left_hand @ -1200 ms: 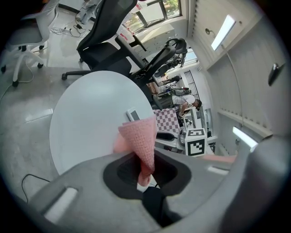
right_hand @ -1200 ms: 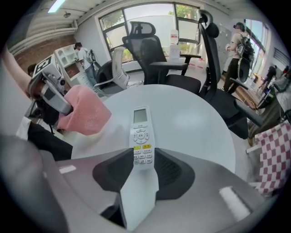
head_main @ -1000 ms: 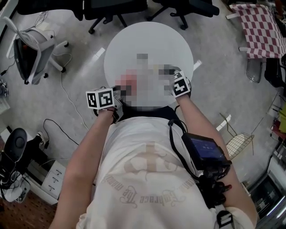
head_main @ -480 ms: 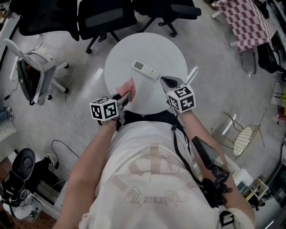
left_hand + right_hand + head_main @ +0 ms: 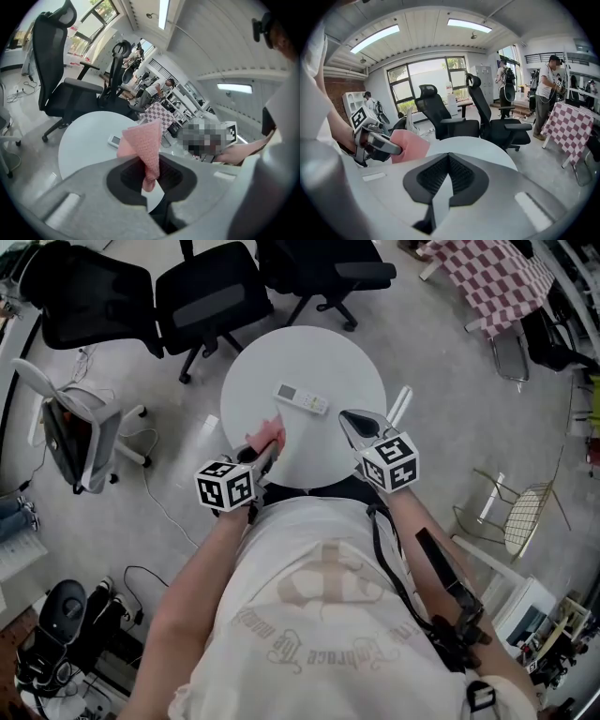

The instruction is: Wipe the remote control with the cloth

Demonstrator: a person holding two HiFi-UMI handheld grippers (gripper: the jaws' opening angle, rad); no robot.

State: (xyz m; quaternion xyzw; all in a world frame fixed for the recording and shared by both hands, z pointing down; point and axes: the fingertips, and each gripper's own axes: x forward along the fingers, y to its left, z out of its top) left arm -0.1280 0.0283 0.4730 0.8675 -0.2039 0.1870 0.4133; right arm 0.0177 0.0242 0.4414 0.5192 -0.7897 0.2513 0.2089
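Left gripper (image 5: pixel 266 450) pinching pink cloth (image 5: pixel 270 434), cloth lifted over near edge of round white table (image 5: pixel 347 352). Right gripper (image 5: pixel 351 421) jaws pressed together, empty, beside cloth. Remote control (image 5: pixel 301 398) flat mid-table, apart from both grippers.

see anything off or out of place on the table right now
Nothing stands out. The remote lies flat on the round table, the pink cloth is pinched in the left gripper, and the right gripper is shut and empty.
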